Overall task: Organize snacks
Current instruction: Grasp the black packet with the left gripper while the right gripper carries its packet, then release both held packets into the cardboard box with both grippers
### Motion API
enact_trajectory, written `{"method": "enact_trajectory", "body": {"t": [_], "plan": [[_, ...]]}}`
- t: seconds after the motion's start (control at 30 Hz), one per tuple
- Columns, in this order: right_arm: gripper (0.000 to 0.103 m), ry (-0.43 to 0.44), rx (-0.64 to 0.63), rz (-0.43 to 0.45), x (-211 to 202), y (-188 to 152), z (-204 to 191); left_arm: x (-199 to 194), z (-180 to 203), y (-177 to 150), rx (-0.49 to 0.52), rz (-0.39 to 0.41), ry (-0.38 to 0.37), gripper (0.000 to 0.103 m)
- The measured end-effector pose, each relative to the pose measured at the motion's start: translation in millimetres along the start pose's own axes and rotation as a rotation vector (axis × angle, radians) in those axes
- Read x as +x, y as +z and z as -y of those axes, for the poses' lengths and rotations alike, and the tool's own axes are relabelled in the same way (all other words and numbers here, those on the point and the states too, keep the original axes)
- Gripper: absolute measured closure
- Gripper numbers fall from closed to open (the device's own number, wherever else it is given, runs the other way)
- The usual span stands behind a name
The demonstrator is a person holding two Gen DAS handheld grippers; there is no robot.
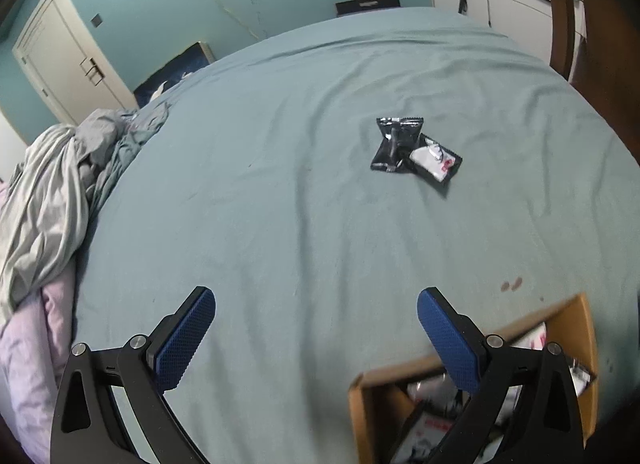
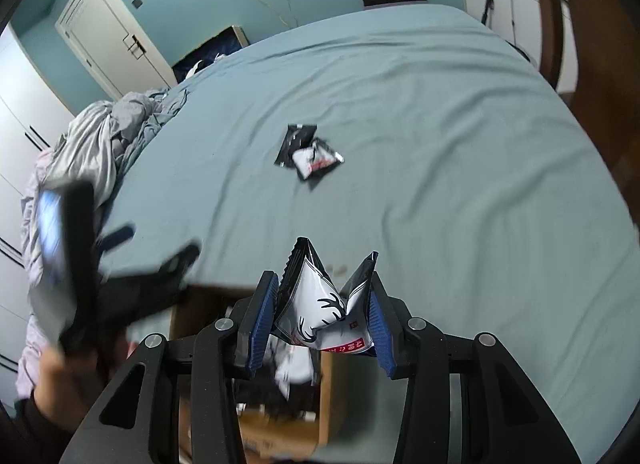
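My right gripper (image 2: pixel 322 304) is shut on a black-and-white snack packet (image 2: pixel 320 316) with an antler print, held just above an open cardboard box (image 2: pixel 326 392) that has several packets inside. My left gripper (image 1: pixel 316 328) is open and empty above the bed sheet, left of the same box (image 1: pixel 584 344). In the right wrist view the left gripper (image 2: pixel 116 264) shows blurred at the left. Two snack packets lie overlapping on the sheet: a black one (image 1: pixel 394 142) and a black-and-white one (image 1: pixel 434 162); they also show in the right wrist view, the black one (image 2: pixel 294 142) and the other (image 2: pixel 316 160).
The teal bed sheet (image 1: pixel 280 184) covers the bed. Crumpled grey and pink bedding (image 1: pixel 52 204) is piled at the left edge. A white door (image 1: pixel 60 60), white cabinets (image 1: pixel 500 4) and a wooden frame (image 1: pixel 592 44) stand beyond the bed.
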State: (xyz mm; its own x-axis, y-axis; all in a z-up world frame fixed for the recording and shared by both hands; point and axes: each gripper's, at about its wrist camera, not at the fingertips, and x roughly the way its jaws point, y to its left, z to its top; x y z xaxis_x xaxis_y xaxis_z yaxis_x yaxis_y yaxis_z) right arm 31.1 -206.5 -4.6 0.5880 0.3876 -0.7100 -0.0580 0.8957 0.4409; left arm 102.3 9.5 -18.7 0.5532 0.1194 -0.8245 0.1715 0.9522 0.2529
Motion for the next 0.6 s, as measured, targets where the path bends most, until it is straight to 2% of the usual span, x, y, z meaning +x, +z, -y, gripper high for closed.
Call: {"method": "enact_trajectory", "body": {"t": [0.13,0.27,0.37,0.43,0.6], "plan": [[0.061,-0.030,0.043,-0.019,4,-10,13,22,11,37,0.019,-0.026,-0.035,0.000],[0.061,-0.010,0.065,-0.043,20,1,16,62,25,88,0.005,-0.088,-0.093,0.000],[0.061,0.018,0.096,-0.079,34,5,18,93,40,118,0.012,-0.117,-0.085,0.000],[0.061,0.040,0.100,-0.087,39,8,21,108,48,130,0.012,-0.134,-0.077,0.000],[0.061,0.024,0.090,-0.085,54,18,27,152,63,145,0.023,-0.212,-0.076,0.001]]}}
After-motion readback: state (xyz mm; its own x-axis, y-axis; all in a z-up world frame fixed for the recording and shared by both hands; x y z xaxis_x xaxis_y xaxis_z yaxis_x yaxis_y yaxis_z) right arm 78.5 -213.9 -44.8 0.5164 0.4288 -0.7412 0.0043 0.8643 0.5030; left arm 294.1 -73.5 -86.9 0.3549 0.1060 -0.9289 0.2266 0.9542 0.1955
